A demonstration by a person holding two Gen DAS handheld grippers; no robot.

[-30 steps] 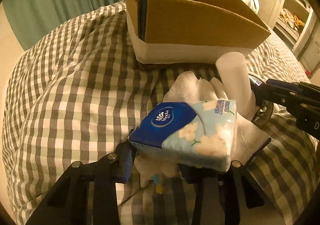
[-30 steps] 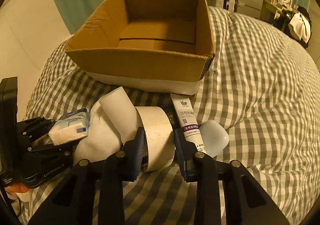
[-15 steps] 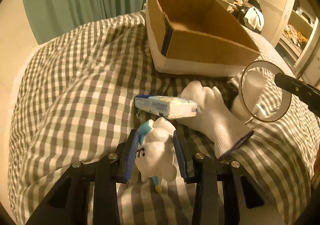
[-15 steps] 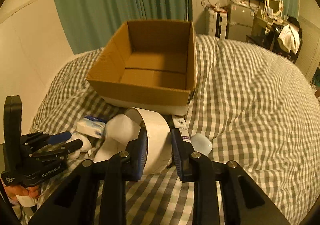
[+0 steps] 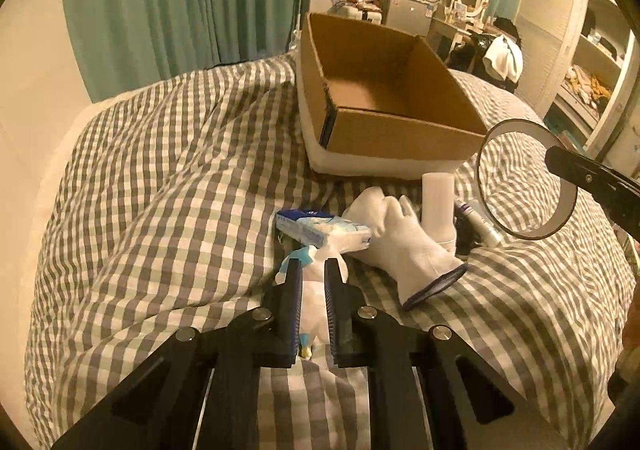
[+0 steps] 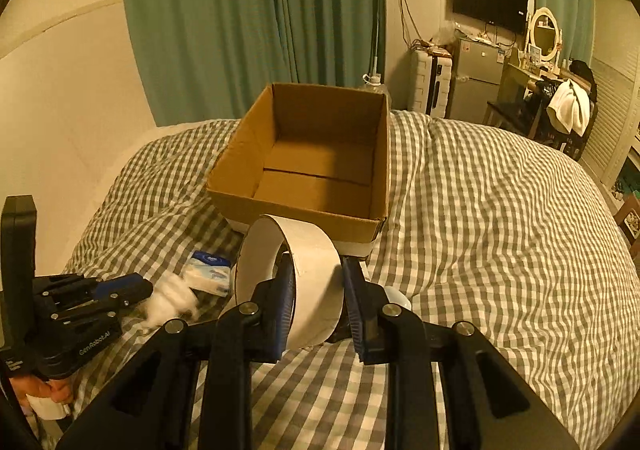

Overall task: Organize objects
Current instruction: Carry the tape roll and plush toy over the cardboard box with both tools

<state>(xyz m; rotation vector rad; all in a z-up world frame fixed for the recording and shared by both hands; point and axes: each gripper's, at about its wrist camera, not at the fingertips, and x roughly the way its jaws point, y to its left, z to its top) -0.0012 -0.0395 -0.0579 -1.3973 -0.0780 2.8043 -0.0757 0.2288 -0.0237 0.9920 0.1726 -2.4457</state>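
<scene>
An open empty cardboard box (image 5: 384, 98) stands on the checked bed; it also shows in the right wrist view (image 6: 316, 166). My left gripper (image 5: 311, 274) is shut on a small white plush toy (image 5: 314, 290) with blue bits, held just above the bed. My right gripper (image 6: 316, 270) is shut on a roll of white tape (image 6: 296, 274), lifted in front of the box; the roll also shows in the left wrist view (image 5: 526, 178). A blue tissue pack (image 5: 320, 232), a white glove (image 5: 404, 246), a white cylinder (image 5: 438, 202) and a tube (image 5: 478, 220) lie in a pile.
The checked duvet (image 6: 500, 234) covers the whole bed. Green curtains (image 6: 248, 18) hang behind. A chair with a white cloth (image 6: 568, 110), a small fridge (image 6: 476, 78) and shelves (image 5: 592, 66) stand at the far right.
My left gripper let go of the tissue pack and closed on the plush toy. My right gripper lifted the tape roll off the bed. Both views pulled up and back.
</scene>
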